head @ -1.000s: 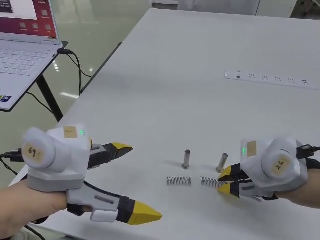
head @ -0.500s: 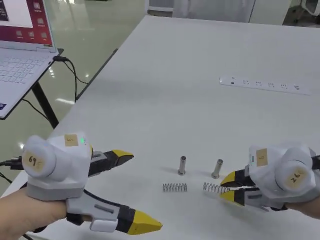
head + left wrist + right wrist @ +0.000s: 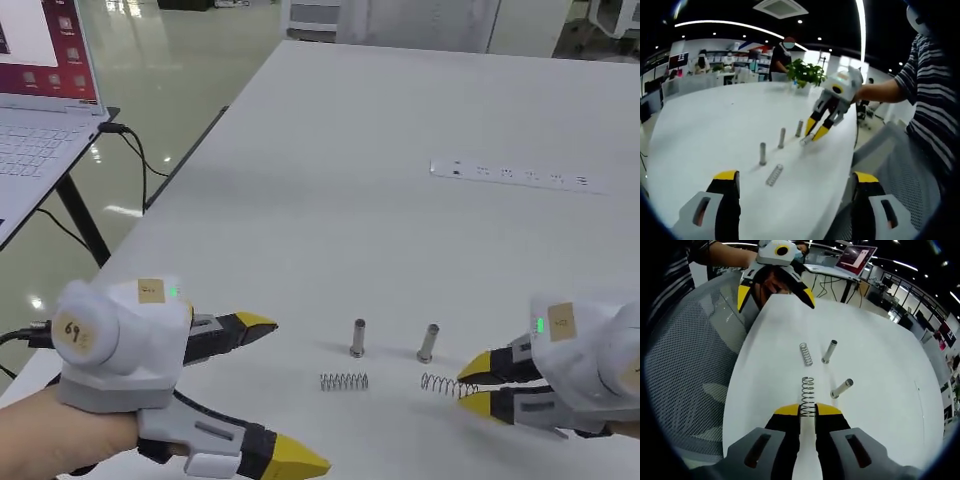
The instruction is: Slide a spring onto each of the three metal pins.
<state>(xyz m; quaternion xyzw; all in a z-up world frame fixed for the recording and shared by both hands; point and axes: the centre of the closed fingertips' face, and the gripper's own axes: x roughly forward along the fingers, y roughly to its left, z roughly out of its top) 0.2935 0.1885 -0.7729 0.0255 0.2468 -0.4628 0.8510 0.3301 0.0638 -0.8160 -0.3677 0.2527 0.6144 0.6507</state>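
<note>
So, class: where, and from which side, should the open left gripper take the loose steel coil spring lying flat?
Probably at its near end, pinched across the coils. The loose steel coil spring lies flat on the white table, pointing roughly towards the left gripper, so come low along its axis, leaving its length free for a steel pin.

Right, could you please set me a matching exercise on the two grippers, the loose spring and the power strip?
1. white-and-yellow left gripper
2. white-and-yellow right gripper
3. loose coiled metal spring
4. long white power strip

a. far across the white table
b. jaws shut on a second metal spring
c. jaws wide open, empty
d. lying free near a metal pin

Pairs: 1-c; 2-b; 3-d; 4-a
</note>
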